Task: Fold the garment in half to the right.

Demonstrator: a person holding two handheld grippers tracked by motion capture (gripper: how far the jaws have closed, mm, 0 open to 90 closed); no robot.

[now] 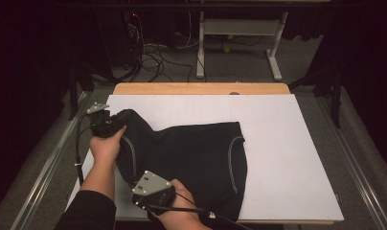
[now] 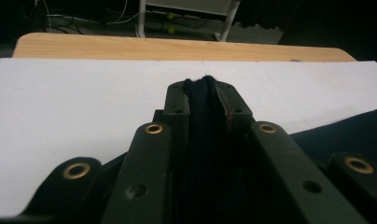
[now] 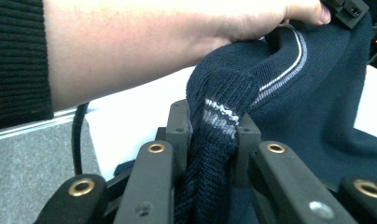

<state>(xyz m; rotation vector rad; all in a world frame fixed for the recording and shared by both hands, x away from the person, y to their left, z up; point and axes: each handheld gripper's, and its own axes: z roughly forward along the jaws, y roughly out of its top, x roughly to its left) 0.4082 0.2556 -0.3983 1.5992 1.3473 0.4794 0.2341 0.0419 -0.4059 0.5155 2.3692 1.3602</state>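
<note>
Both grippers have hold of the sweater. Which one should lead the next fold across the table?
Left, probably. The left gripper is shut on the sweater at its far raised edge, with bare table to carry it across. The right gripper clamps the striped near edge, low by the table's front.

The sweater (image 1: 191, 153) is dark navy knit with pale grey-white stripes along its seams and ribbed hem. The bench (image 1: 201, 88) is light wood under a white sheet (image 1: 287, 143). Both tools are black with brass rivets.
</note>
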